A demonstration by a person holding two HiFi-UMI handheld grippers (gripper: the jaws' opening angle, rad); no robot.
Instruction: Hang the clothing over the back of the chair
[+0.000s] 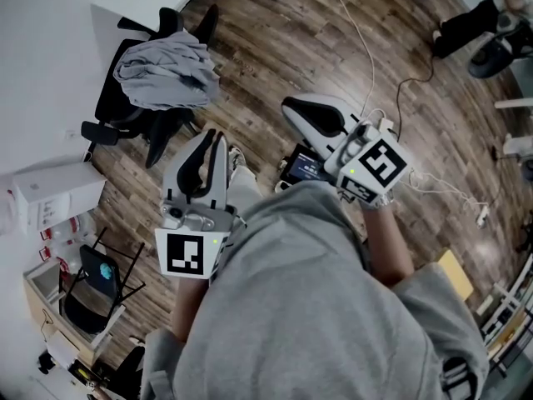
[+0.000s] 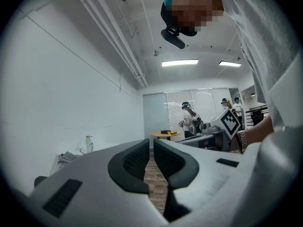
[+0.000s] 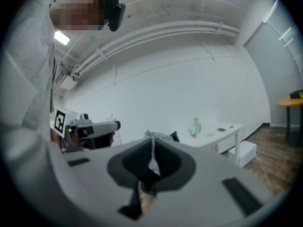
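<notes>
clothing: grey garment point(image 1: 164, 75) heaped over the black chair point(image 1: 110, 98), well apart from both claws
handling: likely soft, light, floppy; best pinched at an upper hem or fold
left claw point(image 1: 210, 144): a narrow slit apart, empty
right claw point(image 1: 293, 107): pressed together, pinching nothing

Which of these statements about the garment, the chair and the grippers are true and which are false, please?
1. The grey garment lies on the black chair. True.
2. The right gripper holds the garment. False: its jaws are shut on nothing, and the garment is away on the chair.
3. The floor is wood plank. True.
4. In the head view, the white box stands right of both grippers. False: it is at the left edge.
</notes>
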